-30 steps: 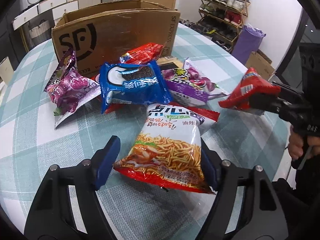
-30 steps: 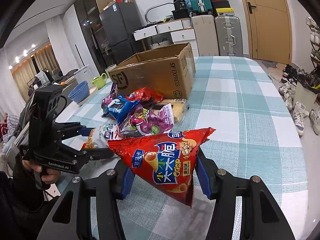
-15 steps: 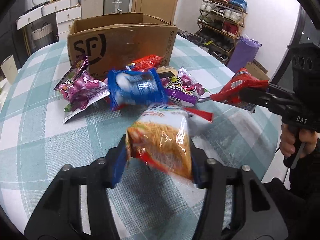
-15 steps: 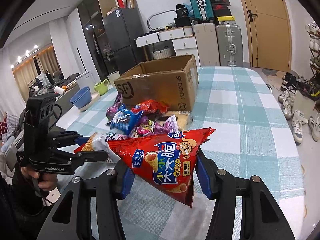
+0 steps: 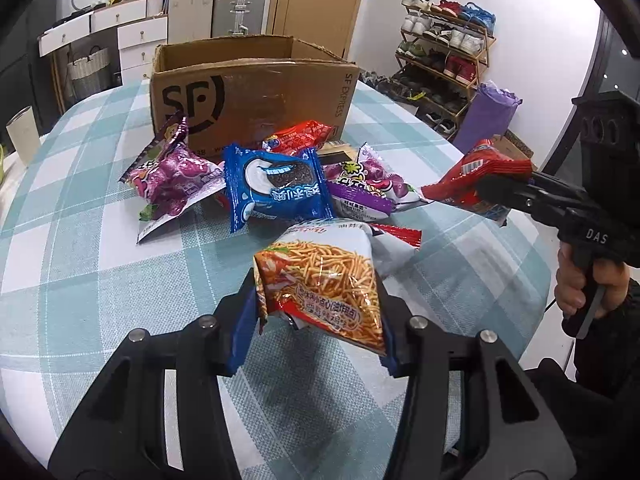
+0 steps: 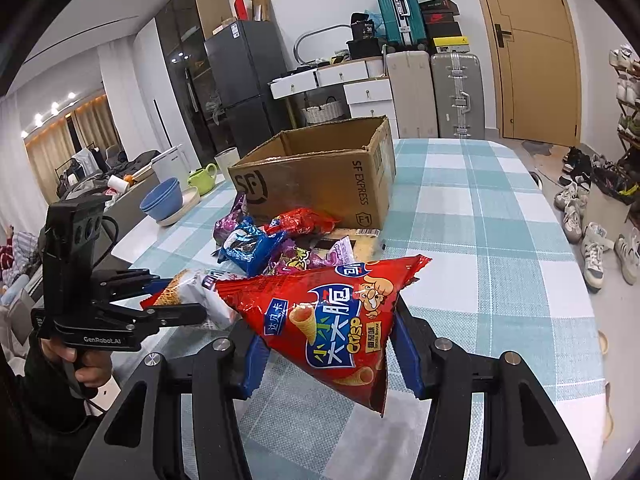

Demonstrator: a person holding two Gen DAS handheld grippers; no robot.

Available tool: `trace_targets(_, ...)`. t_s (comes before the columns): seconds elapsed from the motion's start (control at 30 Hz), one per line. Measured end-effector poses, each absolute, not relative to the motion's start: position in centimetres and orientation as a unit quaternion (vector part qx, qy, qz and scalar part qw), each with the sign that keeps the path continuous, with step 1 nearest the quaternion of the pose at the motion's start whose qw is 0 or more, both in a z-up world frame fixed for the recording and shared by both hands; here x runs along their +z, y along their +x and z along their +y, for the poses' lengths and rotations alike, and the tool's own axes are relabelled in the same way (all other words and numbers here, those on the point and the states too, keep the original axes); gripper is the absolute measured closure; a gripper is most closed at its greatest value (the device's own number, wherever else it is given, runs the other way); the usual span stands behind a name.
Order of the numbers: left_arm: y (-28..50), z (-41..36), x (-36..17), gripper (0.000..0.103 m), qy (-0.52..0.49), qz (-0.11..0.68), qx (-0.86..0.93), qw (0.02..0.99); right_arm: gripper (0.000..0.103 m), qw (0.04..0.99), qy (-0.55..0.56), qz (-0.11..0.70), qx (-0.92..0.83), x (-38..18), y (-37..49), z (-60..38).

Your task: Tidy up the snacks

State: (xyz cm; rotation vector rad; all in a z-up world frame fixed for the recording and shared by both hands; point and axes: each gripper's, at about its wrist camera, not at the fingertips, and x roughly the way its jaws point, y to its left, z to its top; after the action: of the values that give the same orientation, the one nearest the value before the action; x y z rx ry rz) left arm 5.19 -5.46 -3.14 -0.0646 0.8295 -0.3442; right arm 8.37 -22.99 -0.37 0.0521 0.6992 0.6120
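Lifted noodle bag [image 5: 328, 280] now hides left hand-held gripper [image 5: 316, 320] pads.

My left tongs [image 5: 318, 332] are black with blue pads [image 5: 240, 336], pinching a white and orange noodle bag [image 5: 324, 280]. My right tongs [image 6: 326, 350], the same colours, pinch a red crisp bag [image 6: 332, 320] with blue lettering. Mid-frame, a brown box [image 5: 256, 96] sits on the teal-and-white checked cloth [image 5: 80, 280].

Left wrist view: rides behind left tool [image 5: 320, 320], faces cardboard box [image 5: 256, 92] across surface [image 5: 80, 280]. Right wrist view: behind right tool [image 6: 326, 356], faces same box [image 6: 320, 176]. Each view catches other tool; both share snack pile [image 5: 276, 188].
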Motion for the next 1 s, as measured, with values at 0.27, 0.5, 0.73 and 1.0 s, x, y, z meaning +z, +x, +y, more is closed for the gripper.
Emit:
trace_targets(0.27, 3.9, -4.2, -2.1, 0.056, -0.05, 0.388, -0.16, 0.906, 0.048, 0.896, 0.029, 0.328, 0.297, 0.2, 8.2, -23.0)
trace_targets(0.5, 2.5, -3.5, -0.8, 0.056, -0.06, 0.372, -0.161, 0.912, 0.048, 0.899, 0.032, 0.316, 0.301, 0.9, 8.1, -23.0)
trace_targets(0.73, 1.3, -3.3, 0.9, 0.056, -0.067, 0.359, -0.169, 0.915, 0.048, 0.899, 0.036, 0.31, 0.307, 1.5, 8.1, -22.8)
trace_targets(1.0, 0.4, -2.7, 3.5, 0.056, -0.069, 0.338, -0.154, 0.926, 0.048, 0.901, 0.038, 0.302, 0.31, 2.8, 8.4, -22.6)
